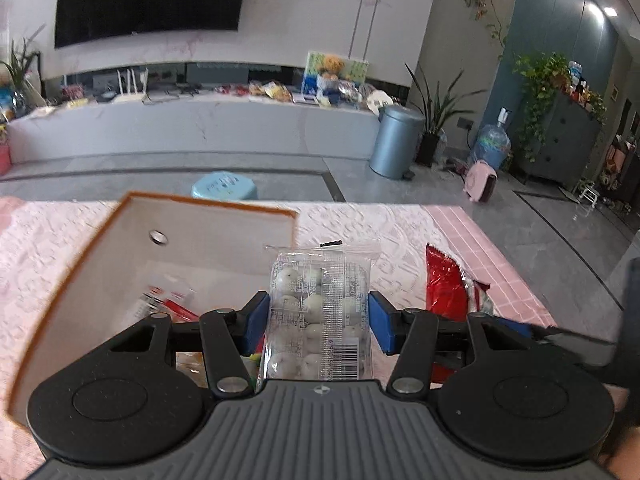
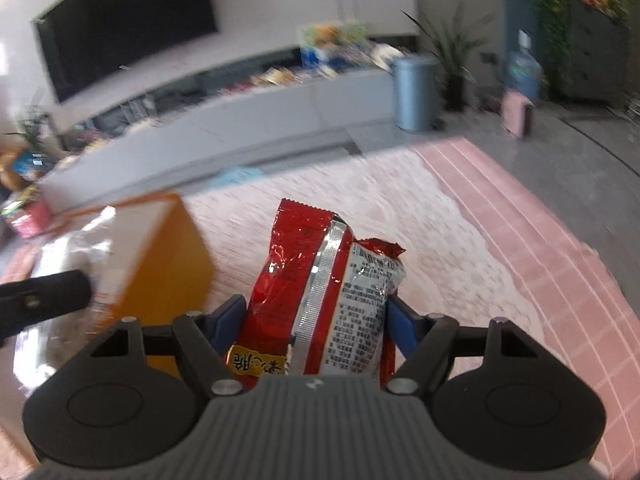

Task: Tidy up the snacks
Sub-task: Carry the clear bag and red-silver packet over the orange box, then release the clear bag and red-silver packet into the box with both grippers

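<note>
My left gripper (image 1: 318, 316) is shut on a clear packet of white round candies (image 1: 320, 312), held above the right edge of an orange box (image 1: 72, 276) with a white inside. Several snack packets (image 1: 168, 304) lie in the box. My right gripper (image 2: 316, 320) is shut on a red foil snack bag (image 2: 316, 288), held above the pink tablecloth to the right of the orange box (image 2: 168, 256). The red bag also shows in the left wrist view (image 1: 448, 284), right of the candy packet.
The pink textured tablecloth (image 1: 380, 232) covers the table. Beyond it lie a grey floor, a light blue stool (image 1: 223, 186), a blue bin (image 1: 396, 140) and a long white cabinet with clutter (image 1: 200, 120). The left gripper's arm shows in the right wrist view (image 2: 44, 292).
</note>
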A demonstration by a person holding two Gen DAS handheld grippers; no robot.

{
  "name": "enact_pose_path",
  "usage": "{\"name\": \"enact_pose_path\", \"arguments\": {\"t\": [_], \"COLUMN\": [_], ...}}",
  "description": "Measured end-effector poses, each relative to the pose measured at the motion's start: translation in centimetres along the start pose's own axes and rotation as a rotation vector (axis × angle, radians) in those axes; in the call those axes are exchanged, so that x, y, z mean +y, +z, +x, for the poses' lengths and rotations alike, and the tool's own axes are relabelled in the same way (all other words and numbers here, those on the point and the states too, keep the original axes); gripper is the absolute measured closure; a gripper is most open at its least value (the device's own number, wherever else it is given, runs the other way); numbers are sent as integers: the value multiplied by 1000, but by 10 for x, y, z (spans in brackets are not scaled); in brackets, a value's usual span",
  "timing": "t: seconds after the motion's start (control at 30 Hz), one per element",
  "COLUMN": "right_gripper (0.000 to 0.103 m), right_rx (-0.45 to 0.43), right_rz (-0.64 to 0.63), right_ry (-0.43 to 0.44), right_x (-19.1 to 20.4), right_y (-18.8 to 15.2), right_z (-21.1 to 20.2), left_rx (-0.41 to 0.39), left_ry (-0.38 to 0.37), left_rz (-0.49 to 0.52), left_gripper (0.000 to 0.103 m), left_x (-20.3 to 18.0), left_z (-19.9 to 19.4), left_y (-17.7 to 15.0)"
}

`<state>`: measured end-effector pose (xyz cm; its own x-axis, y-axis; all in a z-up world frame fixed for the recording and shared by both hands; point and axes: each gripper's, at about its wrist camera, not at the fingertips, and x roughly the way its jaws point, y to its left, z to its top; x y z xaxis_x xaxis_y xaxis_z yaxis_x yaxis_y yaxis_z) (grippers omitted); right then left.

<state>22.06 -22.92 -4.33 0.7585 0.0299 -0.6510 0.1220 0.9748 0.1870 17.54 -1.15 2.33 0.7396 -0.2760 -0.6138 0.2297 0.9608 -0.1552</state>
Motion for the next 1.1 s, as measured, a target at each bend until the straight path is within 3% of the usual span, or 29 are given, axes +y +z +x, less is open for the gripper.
{"name": "enact_pose_path", "arguments": {"t": [0.23, 0.4, 0.5, 0.63, 0.87, 1.1], "right_gripper": [30, 30, 30, 30, 30, 30], "right_rx": [-49, -23, 16, 43, 27, 44], "right_rz": [-137, -284, -386, -530, -775, -825], "right_ry": [223, 314, 314, 238, 183, 225], "right_x": [53, 105, 135, 166, 183, 180], "right_y": [13, 15, 11, 7, 5, 22], "right_z": [-35, -37, -25, -3, 39, 70], "left_rx": [-14, 32, 76, 125, 181, 265], "left_ry": [32, 63, 88, 84, 106, 185], "left_rz": [8, 43, 94, 150, 261, 437], "left_gripper": [43, 43, 43, 43, 42, 42], "left_x": [49, 78, 89, 98, 102, 91], "left_z": [-25, -13, 7, 33, 77, 118], "left_y": [20, 30, 31, 34, 38, 21]}}
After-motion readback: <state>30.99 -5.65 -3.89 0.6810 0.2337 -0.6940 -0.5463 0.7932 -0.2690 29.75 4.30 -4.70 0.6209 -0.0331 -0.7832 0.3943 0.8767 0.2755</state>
